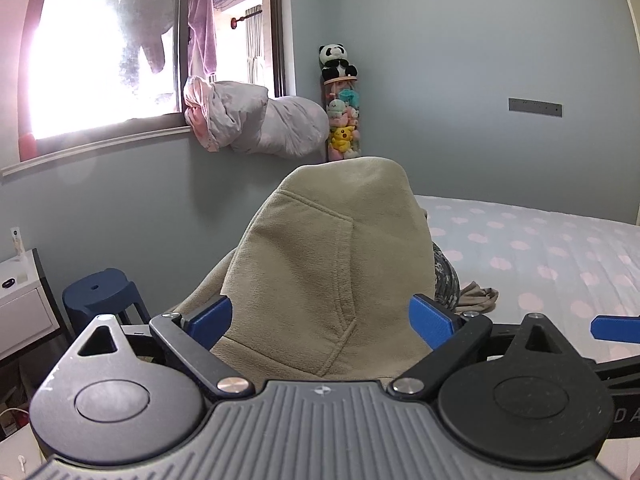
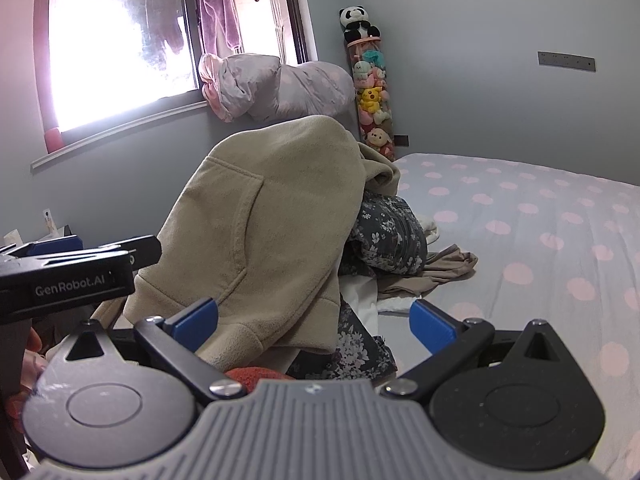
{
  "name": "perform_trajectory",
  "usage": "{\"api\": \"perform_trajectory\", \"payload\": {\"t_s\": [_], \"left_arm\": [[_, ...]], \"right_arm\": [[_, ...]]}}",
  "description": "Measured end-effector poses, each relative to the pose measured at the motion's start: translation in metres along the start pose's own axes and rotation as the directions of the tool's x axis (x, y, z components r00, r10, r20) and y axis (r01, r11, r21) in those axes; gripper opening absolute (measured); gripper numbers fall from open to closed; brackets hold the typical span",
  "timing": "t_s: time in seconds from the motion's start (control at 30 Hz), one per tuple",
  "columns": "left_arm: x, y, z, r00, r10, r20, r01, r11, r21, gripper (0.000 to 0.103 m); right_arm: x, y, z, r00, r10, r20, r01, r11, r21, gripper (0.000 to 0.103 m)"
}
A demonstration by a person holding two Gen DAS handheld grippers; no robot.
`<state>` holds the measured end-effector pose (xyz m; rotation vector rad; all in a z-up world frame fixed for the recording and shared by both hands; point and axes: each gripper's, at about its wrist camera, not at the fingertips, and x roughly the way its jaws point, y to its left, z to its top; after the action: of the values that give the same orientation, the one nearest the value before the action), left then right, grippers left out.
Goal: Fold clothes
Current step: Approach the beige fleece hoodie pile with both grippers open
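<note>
Nearest in both wrist views are the claws themselves, each spread wide and holding nothing. The left claw (image 1: 320,316) faces the beige fleece hoodie (image 1: 320,264) head-on: the garment's lower hem sits between its blue fingers (image 1: 210,318), though the pads look clear of the cloth. The right claw (image 2: 314,320) points further right, so the hoodie (image 2: 264,216) lies ahead and to its left, with only the hem corner near its left finger; the left claw is judged the nearer one for a first grab. The hoodie drapes upright over a heap, its long axis rising away from the claws. Beside it, right, lies a dark floral garment (image 2: 388,228), then a tan cloth (image 2: 436,270), all on the polka-dot bed (image 2: 540,216) stretching far right.
</note>
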<state>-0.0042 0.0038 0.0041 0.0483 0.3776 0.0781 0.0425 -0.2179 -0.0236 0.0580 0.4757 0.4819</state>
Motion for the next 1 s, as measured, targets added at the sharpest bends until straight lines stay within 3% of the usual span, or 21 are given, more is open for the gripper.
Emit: {"api": "perform_trajectory", "payload": {"t_s": [0.3, 0.57, 1.0], "left_arm": [[0.002, 0.001, -0.002, 1.000, 0.003, -0.014, -0.003, 1.000, -0.001, 0.060], [0.006, 0.004, -0.003, 0.998, -0.009, -0.065, 0.008, 1.000, -0.027, 0.050], [0.010, 0.000, -0.004, 0.994, -0.018, -0.108, 0.018, 1.000, 0.005, 0.049]], "right_arm": [[0.003, -0.001, -0.002, 1.000, -0.004, -0.015, 0.004, 1.000, 0.000, 0.103], [0.006, -0.002, -0.004, 1.000, -0.003, -0.020, 0.003, 1.000, -0.002, 0.103], [0.010, 0.001, -0.004, 1.000, 0.003, -0.018, -0.003, 1.000, -0.013, 0.103]]}}
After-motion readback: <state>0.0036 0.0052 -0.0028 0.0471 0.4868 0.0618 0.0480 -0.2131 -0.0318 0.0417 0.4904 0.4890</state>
